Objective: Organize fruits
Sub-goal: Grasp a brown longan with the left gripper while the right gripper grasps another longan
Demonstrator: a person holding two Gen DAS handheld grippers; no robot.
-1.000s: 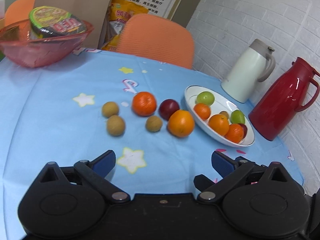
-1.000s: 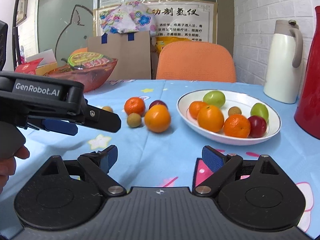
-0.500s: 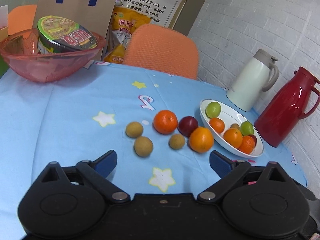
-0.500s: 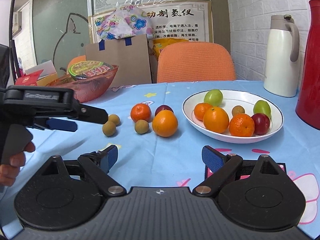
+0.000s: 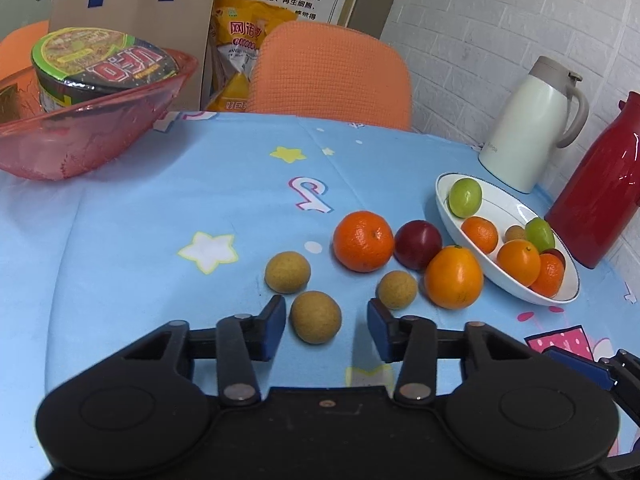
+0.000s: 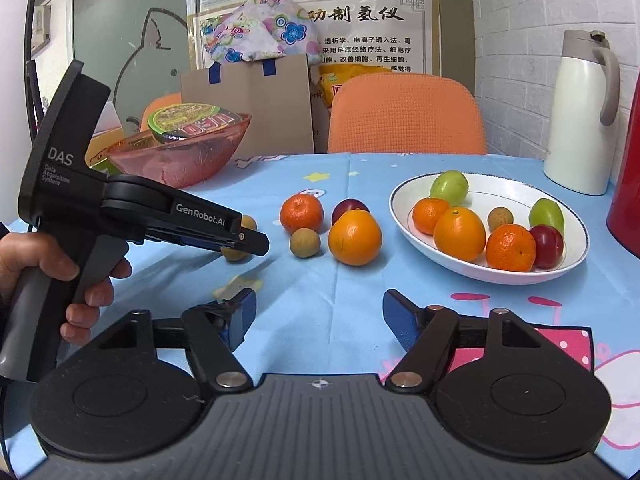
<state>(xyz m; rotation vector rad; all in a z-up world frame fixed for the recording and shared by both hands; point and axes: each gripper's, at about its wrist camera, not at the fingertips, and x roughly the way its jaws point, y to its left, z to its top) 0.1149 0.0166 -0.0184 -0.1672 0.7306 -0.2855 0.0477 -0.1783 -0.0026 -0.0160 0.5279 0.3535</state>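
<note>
Since a second ago the left tool [image 5: 326,330] has moved in close to the loose fruit on the table [image 5: 160,216] — a small brown fruit [image 5: 316,317] now sits between its blue pads. Its jaws are closing but do not touch the fruit yet. Two more brown fruits, two oranges and a plum lie just beyond, beside the white plate [image 5: 504,204] of fruit. Near the table's front edge, the right tool [image 6: 316,316] is wide apart and holds nothing.
</note>
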